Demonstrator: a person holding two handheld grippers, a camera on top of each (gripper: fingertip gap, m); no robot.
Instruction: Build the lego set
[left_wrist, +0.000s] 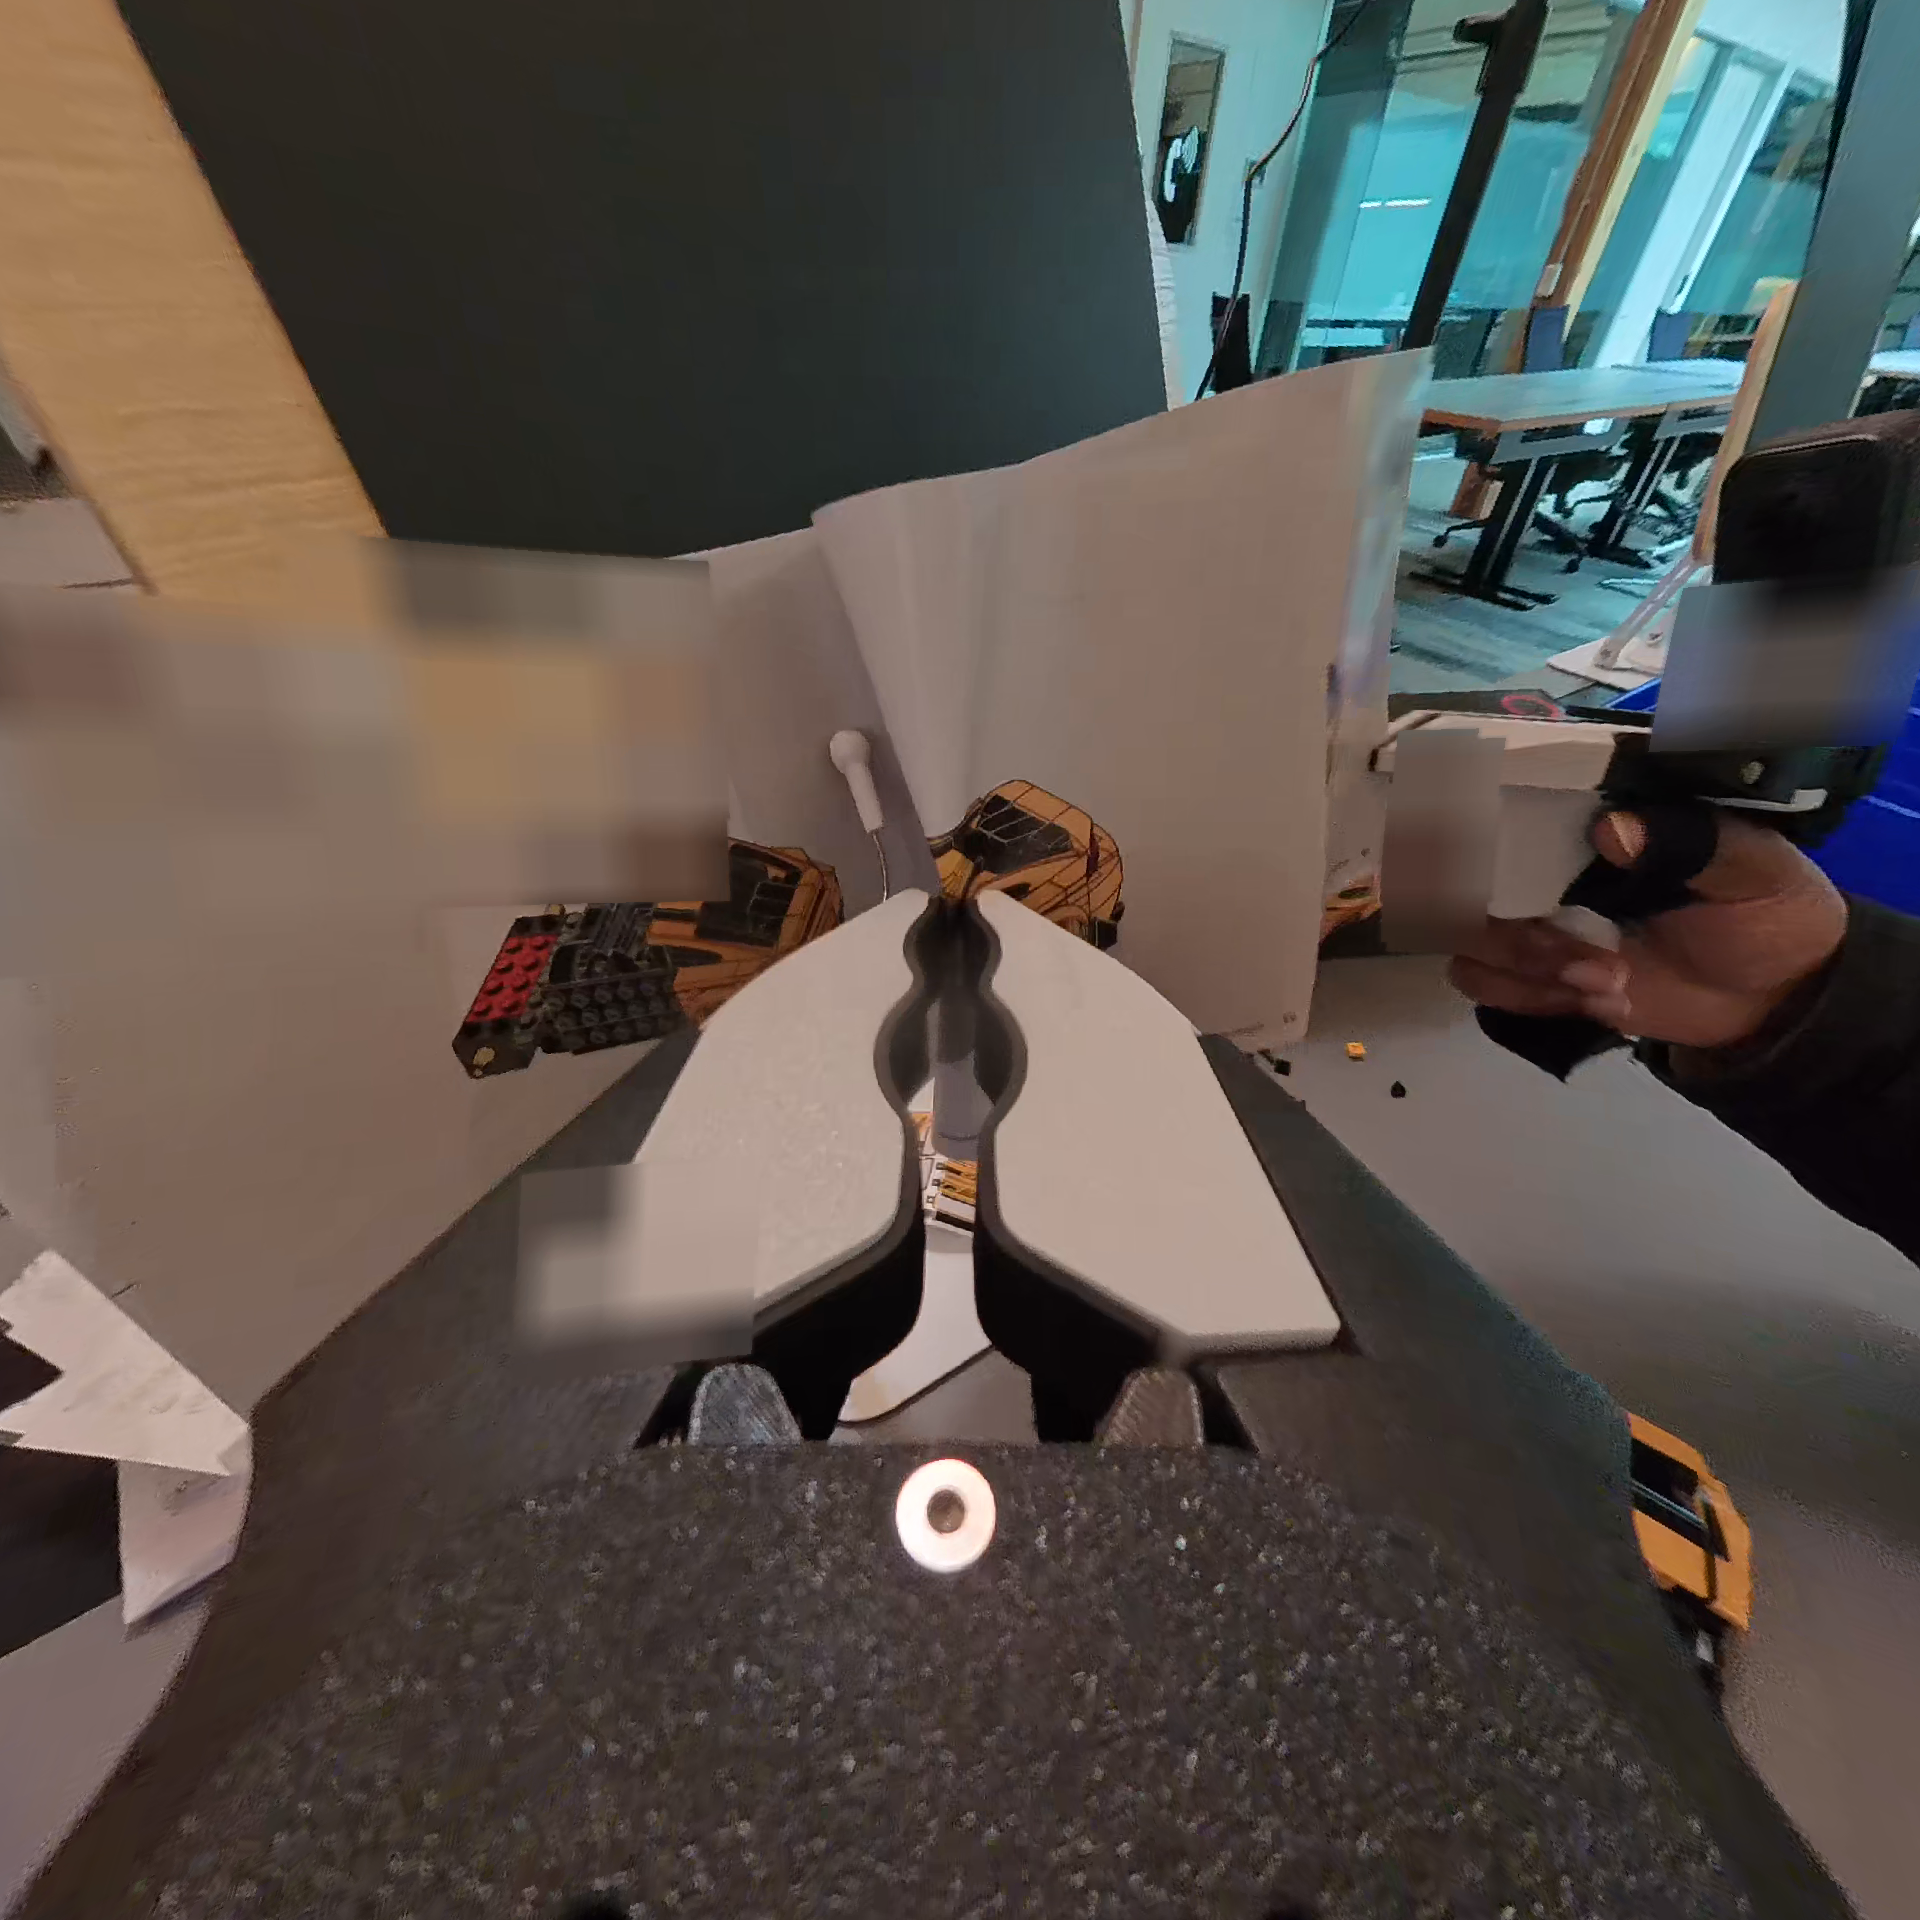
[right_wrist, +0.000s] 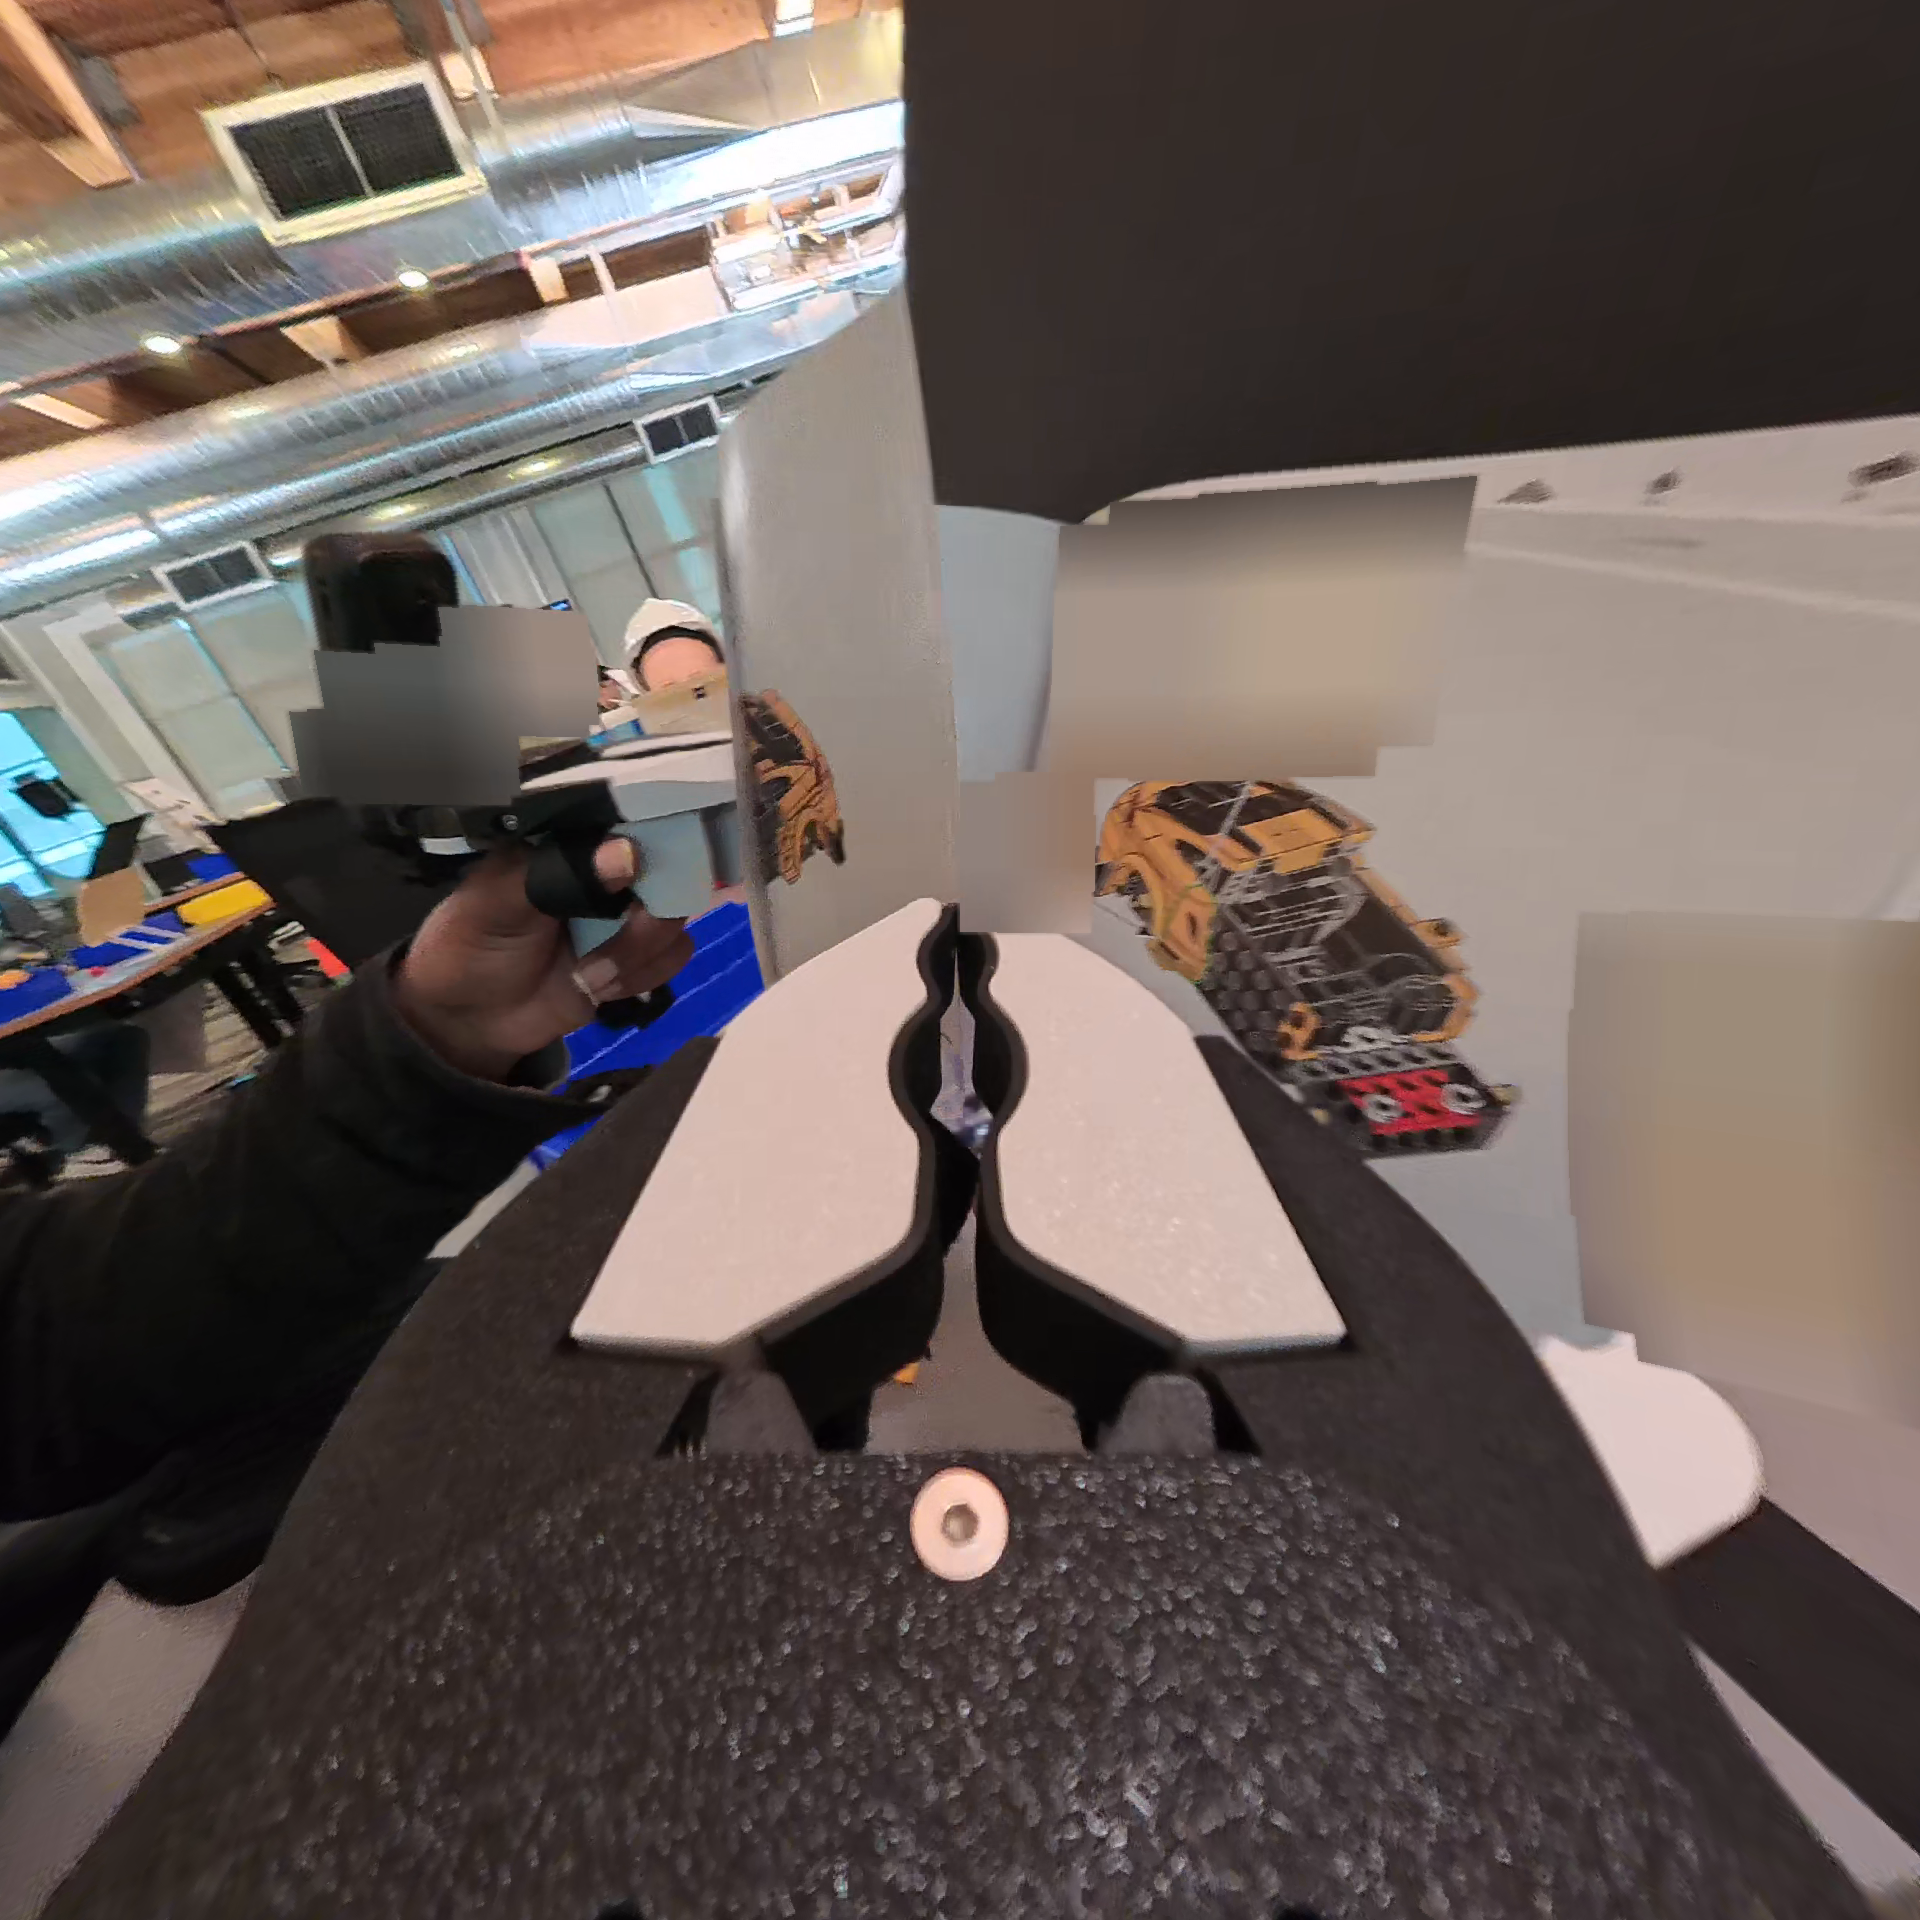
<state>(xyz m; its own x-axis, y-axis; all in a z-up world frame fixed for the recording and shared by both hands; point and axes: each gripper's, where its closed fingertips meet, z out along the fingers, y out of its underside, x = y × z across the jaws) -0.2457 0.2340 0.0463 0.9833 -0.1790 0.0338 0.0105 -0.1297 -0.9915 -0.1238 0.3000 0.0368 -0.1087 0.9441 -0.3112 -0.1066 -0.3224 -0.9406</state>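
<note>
Left wrist view shows the left hand-held gripper (left_wrist: 951, 914) with its two fingers together at the tips, clamped on the near edge of a white page (left_wrist: 1091, 644) that stands upright at centre frame. The page bears a print of a yellow and black brick-built car. A white-tipped cable (left_wrist: 852, 764) rises just left of the clamped edge, close behind the fingertips. A second printed page (left_wrist: 623, 977), showing a black, red and yellow assembly, lies at centre left. At the right edge of the frame, a hand (left_wrist: 1642, 935) holds the other tool against the far edge of the upright page; its fingers are masked there. Small loose pieces (left_wrist: 1354, 1051) lie on the grey tabletop (left_wrist: 1382, 1122) beside the page's lower corner, and a yellow brick model (left_wrist: 1683, 1527) sits at lower right. Right wrist view shows the right hand-held gripper (right_wrist: 954, 925) likewise closed, with the right-hand edge of the same upright page running down into its fingertips. The instruction booklet (right_wrist: 1610, 675) fills the right of that frame, open and well lit. At centre left the left hand (right_wrist: 499, 956) holds its tool at the page's opposite edge. The page is thus gripped at both sides and stands clear of the booklet's other sheets.
</note>
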